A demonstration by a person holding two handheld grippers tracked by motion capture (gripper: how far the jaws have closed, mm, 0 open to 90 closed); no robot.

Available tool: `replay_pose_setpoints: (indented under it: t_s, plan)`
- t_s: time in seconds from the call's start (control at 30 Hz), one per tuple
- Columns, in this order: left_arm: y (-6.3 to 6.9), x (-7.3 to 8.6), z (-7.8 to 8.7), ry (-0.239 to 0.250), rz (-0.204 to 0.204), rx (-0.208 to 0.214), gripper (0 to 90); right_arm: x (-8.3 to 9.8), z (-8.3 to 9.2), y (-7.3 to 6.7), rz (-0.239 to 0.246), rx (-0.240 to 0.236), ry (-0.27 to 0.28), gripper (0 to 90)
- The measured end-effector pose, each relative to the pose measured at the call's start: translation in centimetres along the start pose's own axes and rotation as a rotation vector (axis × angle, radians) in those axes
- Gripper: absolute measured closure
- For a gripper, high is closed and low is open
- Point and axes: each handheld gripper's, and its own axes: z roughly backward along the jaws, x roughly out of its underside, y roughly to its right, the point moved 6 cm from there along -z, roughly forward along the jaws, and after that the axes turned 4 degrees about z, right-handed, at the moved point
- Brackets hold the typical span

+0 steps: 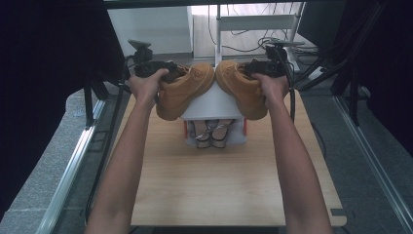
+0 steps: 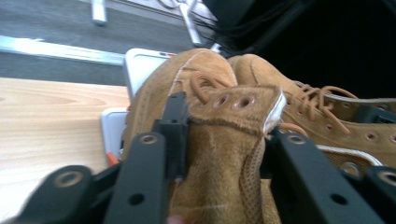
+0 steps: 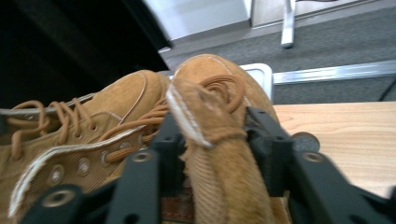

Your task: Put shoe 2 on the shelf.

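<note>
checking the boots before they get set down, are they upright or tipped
Tipped: left boot and right boot hang toes together, soles angled outward, above the rack.

A light wooden desk (image 1: 209,190) is standing on grey carpet (image 1: 44,161), with metal rails (image 1: 73,165) running along both sides of it. Black curtains (image 1: 44,53) are hanging at left and right. Beyond the far edge, a white metal stand (image 1: 255,22) is standing on pale flooring, with dark cables (image 1: 248,44) trailing around it. Bright light is falling there.
</note>
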Motion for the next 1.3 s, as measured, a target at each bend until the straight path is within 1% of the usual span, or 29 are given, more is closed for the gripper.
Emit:
replay_pose_setpoints:
  t_s: [0.03,0.07,0.13,0.17,0.2,0.27,0.3,0.37,0.4,0.47,0.53,0.63,0.7,0.73,0.77,0.8,0.83,0.9,0.97,1.0,1.03,1.13,1.23,1.3]
  plan:
    - [0.0,0.0,0.0,-0.004,-0.008,0.013,61.3,-0.1,0.1,-0.1,0.012,-0.013,0.006,52.1]
    - [0.1,0.0,0.0,-0.003,-0.012,0.028,56.2,-0.1,0.2,-0.2,0.026,-0.026,0.010,48.4]
    - [0.3,0.0,0.2,-0.004,-0.025,0.047,47.3,-0.1,0.3,-0.4,0.045,-0.043,0.010,44.1]
    - [0.5,0.0,0.3,0.003,-0.034,0.049,44.4,-0.1,0.5,-0.5,0.054,-0.040,0.017,43.3]
    - [0.6,0.0,0.3,0.001,-0.049,0.055,42.4,-0.2,0.6,-0.6,0.061,-0.037,0.034,42.3]
    - [0.7,-0.1,0.5,0.006,-0.063,0.054,37.1,-0.6,1.1,-0.6,0.065,-0.035,0.071,41.6]
    - [0.8,-0.3,0.8,0.020,-0.070,0.056,36.0,-0.7,1.4,-0.7,0.061,-0.042,0.090,41.6]
    - [1.0,-0.6,1.3,0.045,-0.080,0.064,35.1,-1.0,2.0,-1.0,0.074,-0.054,0.120,41.2]
    - [1.1,-0.7,1.5,0.051,-0.085,0.066,34.3,-1.1,2.3,-1.0,0.086,-0.052,0.128,41.2]
    - [1.3,-0.7,2.0,0.061,-0.094,0.078,33.2,-1.3,3.0,-1.1,0.093,-0.059,0.146,41.3]
    - [1.4,-0.8,2.6,0.068,-0.107,0.078,32.7,-1.3,3.7,-1.0,0.106,-0.059,0.160,42.0]
    - [1.6,-0.6,3.7,0.085,-0.153,0.060,32.8,-1.4,5.2,-0.7,0.112,-0.071,0.193,43.8]
    - [1.6,-0.5,4.5,0.097,-0.177,0.040,34.4,-1.2,6.2,-0.3,0.118,-0.063,0.209,46.4]
    - [1.4,-0.4,5.0,0.110,-0.186,0.016,34.7,-1.1,6.6,-0.1,0.123,-0.062,0.216,48.7]
    - [1.2,-0.3,5.4,0.121,-0.195,0.002,36.1,-1.0,7.1,0.2,0.135,-0.044,0.219,51.1]
    - [1.0,-0.3,5.9,0.129,-0.194,-0.001,38.1,-0.8,7.7,0.5,0.141,-0.025,0.225,54.4]
    - [0.9,-0.1,6.3,0.133,-0.194,0.001,40.2,-0.6,8.2,0.8,0.144,-0.020,0.232,56.9]
    - [0.6,0.1,7.0,0.139,-0.200,0.000,44.4,-0.2,9.0,1.3,0.139,-0.026,0.240,60.8]
    - [0.3,0.5,7.7,0.145,-0.214,-0.006,50.6,0.3,9.7,1.7,0.147,-0.025,0.234,65.6]
    - [0.2,0.7,8.1,0.159,-0.223,-0.027,53.8,0.5,10.0,1.9,0.146,-0.029,0.233,67.6]
    - [0.0,0.9,8.4,0.166,-0.226,-0.037,56.3,0.8,10.3,2.2,0.145,-0.031,0.231,70.1]
    - [-0.3,1.5,9.1,0.173,-0.233,-0.034,62.5,1.6,10.9,2.8,0.136,-0.039,0.229,76.9]
    - [-0.9,2.2,9.5,0.165,-0.231,-0.020,69.1,2.5,11.3,3.7,0.124,-0.042,0.234,82.5]
    - [-1.4,2.5,9.8,0.168,-0.219,-0.014,73.8,3.1,11.4,4.3,0.113,-0.051,0.228,85.9]
